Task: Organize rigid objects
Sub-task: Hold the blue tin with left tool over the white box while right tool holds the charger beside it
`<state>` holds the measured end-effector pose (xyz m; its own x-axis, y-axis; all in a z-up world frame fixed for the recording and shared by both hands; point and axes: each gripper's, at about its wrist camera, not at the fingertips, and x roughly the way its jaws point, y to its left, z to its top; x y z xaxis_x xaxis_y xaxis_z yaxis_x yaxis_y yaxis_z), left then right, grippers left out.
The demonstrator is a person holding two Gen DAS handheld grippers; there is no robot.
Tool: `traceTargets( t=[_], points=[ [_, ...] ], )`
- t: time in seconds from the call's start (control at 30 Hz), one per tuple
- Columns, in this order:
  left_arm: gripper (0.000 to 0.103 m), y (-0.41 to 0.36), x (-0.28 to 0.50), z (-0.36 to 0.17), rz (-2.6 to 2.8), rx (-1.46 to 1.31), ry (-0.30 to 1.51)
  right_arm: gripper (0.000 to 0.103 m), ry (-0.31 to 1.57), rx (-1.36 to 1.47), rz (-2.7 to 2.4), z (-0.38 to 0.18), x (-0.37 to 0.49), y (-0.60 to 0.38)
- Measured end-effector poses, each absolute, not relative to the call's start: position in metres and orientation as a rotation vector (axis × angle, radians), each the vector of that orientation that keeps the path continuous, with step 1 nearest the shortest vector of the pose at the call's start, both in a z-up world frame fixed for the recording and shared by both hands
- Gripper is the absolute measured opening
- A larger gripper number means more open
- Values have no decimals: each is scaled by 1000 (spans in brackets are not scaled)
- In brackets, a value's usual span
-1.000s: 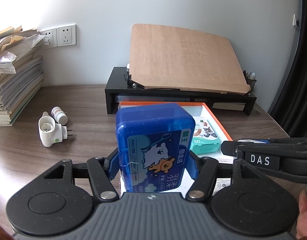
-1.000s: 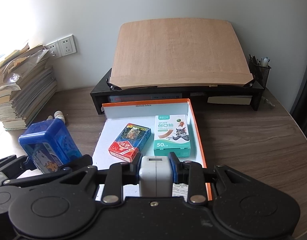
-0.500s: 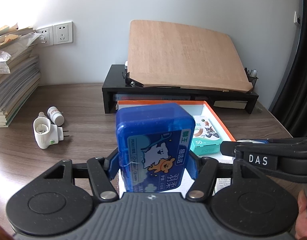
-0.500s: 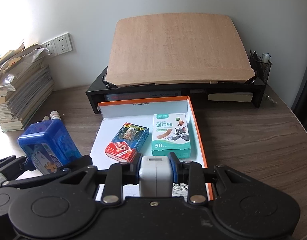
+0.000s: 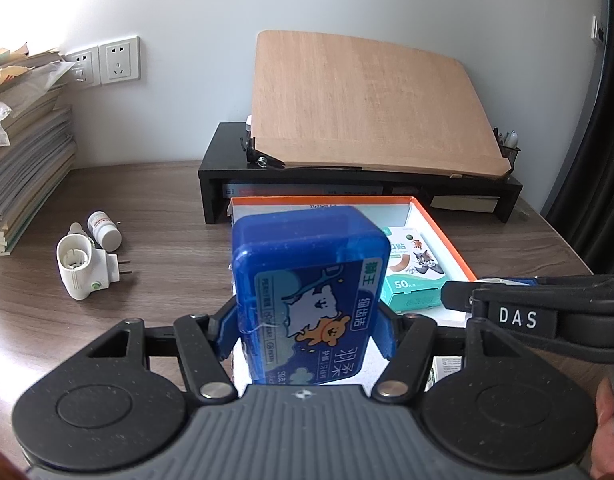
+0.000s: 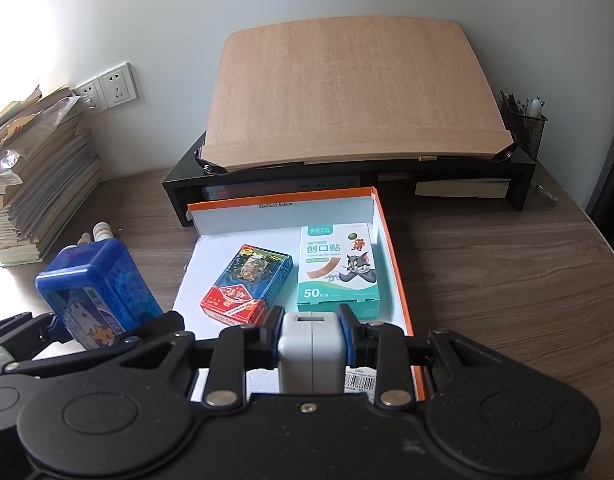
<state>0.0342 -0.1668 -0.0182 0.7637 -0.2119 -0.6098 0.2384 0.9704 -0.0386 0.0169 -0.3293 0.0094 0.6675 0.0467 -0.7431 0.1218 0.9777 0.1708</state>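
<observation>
I hold both loads above the tray (image 6: 391,248) for packing — left gripper (image 5: 307,332) clamped on the blue box (image 5: 311,280), right gripper (image 6: 311,332) on the white charger (image 6: 311,352).

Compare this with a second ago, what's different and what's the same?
Both grippers have eased forward toward the orange-rimmed box. Nothing was grabbed or released: the left gripper keeps the blue case, the right gripper keeps the white adapter. The card pack and bandage box lie unmoved.
</observation>
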Motion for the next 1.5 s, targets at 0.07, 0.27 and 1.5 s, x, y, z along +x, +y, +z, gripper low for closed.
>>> traceTargets(
  t=[0.07,0.27,1.5],
  points=[
    [65,-167,36,-19,-244,41,661,35,844,214,-42,8,18,-330],
    [65,-170,42,-20,-245,46,666,35,850,218,-46,5,25,-334],
    [65,-182,60,-32,-284,63,719,35,903,226,-82,-18,42,-343]
  ],
)
